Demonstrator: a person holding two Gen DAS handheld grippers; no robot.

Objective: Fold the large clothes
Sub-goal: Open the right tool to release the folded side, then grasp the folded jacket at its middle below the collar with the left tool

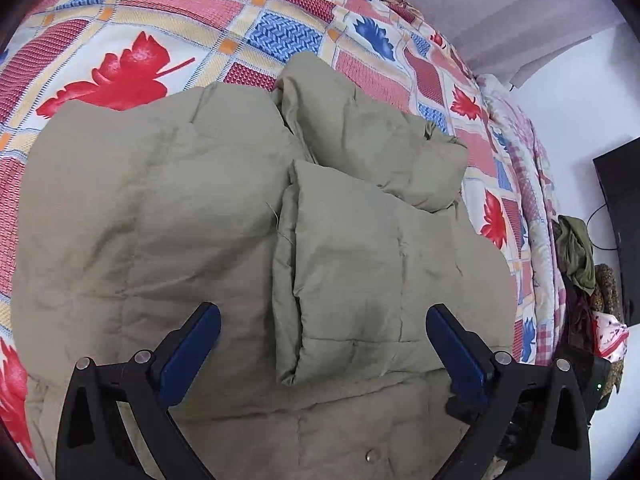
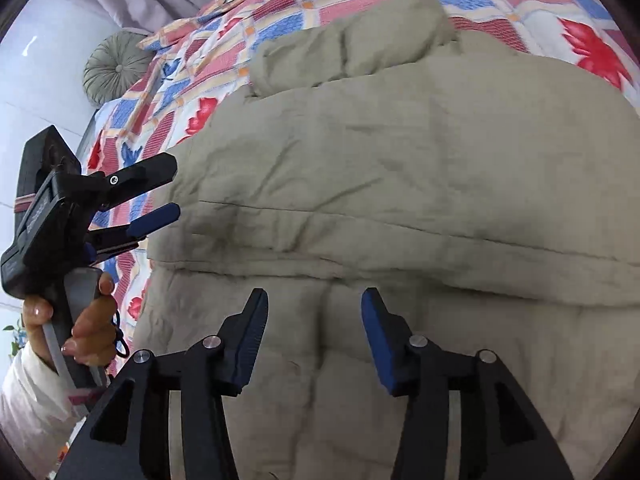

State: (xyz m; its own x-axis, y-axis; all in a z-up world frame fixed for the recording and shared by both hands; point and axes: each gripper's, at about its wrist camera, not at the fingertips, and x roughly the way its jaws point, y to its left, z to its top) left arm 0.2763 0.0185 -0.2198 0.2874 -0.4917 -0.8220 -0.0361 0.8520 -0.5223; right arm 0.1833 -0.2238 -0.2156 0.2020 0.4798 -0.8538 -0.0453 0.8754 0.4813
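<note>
The padded jacket (image 1: 168,216) covers the middle of the bed (image 1: 132,64), so you cannot see the quilt pattern beneath it. Its near hem runs out of the left wrist view at the bottom edge, partly behind the left hand-held gripper (image 1: 323,330). In the right wrist view, the jacket's right side is cut off by the lens rim, and the folded sleeve (image 2: 356,40) at the top is blurred. The heap of clothes (image 1: 580,264) beside the bed is too small and dark to identify. The hand (image 2: 90,320) holding the left tool hides most of its handle.
</note>
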